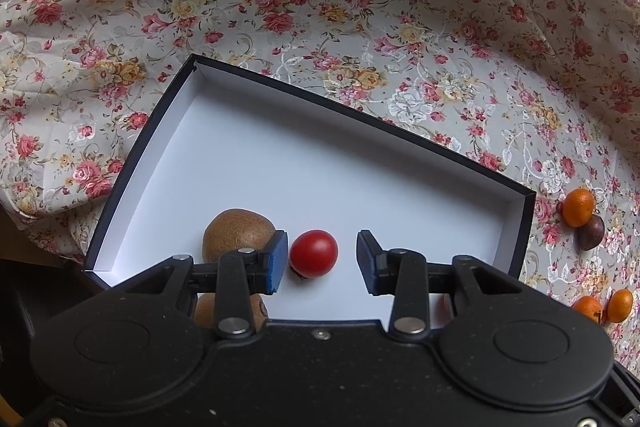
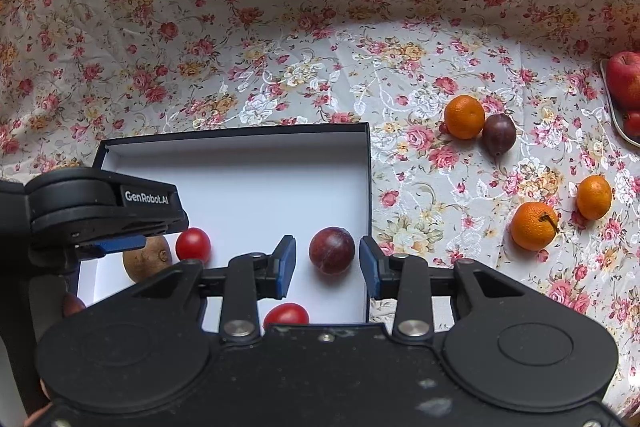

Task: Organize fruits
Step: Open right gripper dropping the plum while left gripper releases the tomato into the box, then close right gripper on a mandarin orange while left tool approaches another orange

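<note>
A dark-rimmed box with a white floor point(image 1: 320, 99) point(image 2: 240, 131) lies on the flowered cloth. My left gripper point(image 1: 322, 259) is open above it, with a red cherry tomato point(image 1: 313, 253) point(image 2: 193, 244) lying between its pads beside a brown kiwi point(image 1: 236, 233) point(image 2: 146, 259). A second kiwi point(image 1: 208, 309) shows under the left finger. My right gripper point(image 2: 328, 263) is open around a dark red plum point(image 2: 331, 250) that rests on the box floor near the right wall. Another tomato point(image 2: 286, 315) lies just below.
On the cloth right of the box lie three mandarins point(image 2: 464, 117) point(image 2: 534, 225) point(image 2: 594, 197) and a purple plum point(image 2: 499, 133). A tray edge point(image 2: 612, 107) at the far right holds a red apple point(image 2: 624, 79). The cloth rises in folds behind.
</note>
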Motion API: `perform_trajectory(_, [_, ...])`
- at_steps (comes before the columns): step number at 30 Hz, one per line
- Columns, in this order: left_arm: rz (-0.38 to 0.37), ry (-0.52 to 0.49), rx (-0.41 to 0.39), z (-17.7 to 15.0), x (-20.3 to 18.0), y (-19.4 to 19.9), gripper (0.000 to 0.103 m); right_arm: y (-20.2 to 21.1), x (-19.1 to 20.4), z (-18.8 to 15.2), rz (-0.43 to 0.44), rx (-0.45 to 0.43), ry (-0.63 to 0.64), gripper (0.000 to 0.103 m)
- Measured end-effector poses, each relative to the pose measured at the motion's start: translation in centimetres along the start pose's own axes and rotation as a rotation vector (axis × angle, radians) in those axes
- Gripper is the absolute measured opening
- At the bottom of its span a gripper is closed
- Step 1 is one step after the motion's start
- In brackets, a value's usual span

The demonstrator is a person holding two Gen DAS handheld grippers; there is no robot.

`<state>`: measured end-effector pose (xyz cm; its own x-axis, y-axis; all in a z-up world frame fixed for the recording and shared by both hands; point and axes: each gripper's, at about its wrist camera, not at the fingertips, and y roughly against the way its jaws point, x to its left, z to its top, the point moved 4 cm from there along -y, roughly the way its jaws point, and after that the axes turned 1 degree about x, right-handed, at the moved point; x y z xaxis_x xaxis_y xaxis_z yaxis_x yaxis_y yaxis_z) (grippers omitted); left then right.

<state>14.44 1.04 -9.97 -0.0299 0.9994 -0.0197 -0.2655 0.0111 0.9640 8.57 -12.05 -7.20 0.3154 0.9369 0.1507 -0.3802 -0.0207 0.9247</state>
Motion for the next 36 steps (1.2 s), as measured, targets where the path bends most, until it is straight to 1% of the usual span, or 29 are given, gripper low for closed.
perform_trajectory(4, [-0.004, -0.013, 0.004, -0.1, -1.0, 0.1, 0.048, 0.2, -1.3, 0.1, -0.007, 0.006, -0.03, 0.039])
perform_trajectory(10, [-0.014, -0.059, 0.006, -0.3, -3.7, 0.4, 0.048, 0.8, -4.0, 0.4, -0.028, 0.005, -0.082, 0.039])
perform_trajectory(20, [-0.027, -0.183, 0.001, -1.9, -9.5, 0.7, 0.048, 1.9, -9.7, 0.8, -0.068, 0.002, -0.181, 0.039])
perform_trajectory(25, [-0.039, -0.23, 0.004, -2.8, -12.0, 0.9, 0.048, 2.5, -12.8, 0.9, -0.098, 0.001, -0.229, 0.039])
perform_trajectory(29, [-0.052, -0.26, 0.004, -3.4, -13.9, 1.1, 0.048, 2.9, -15.3, 0.9, -0.146, -0.01, -0.247, 0.039])
perform_trajectory(31, [-0.058, -0.272, 0.004, -3.7, -14.9, 1.2, 0.048, 3.0, -16.3, 1.0, -0.164, 0.005, -0.233, 0.039])
perform_trajectory(33, [-0.066, -0.285, 0.005, -4.0, -15.7, 1.3, 0.048, 2.8, -17.4, 1.0, -0.149, 0.036, -0.231, 0.039])
perform_trajectory(34, [-0.069, -0.292, 0.005, -4.2, -16.2, 1.3, 0.048, 2.7, -18.0, 0.9, -0.139, 0.047, -0.243, 0.038])
perform_trajectory(36, [-0.073, -0.306, 0.006, -4.6, -17.1, 1.3, 0.048, 2.7, -19.2, 0.5, -0.155, 0.063, -0.275, 0.038])
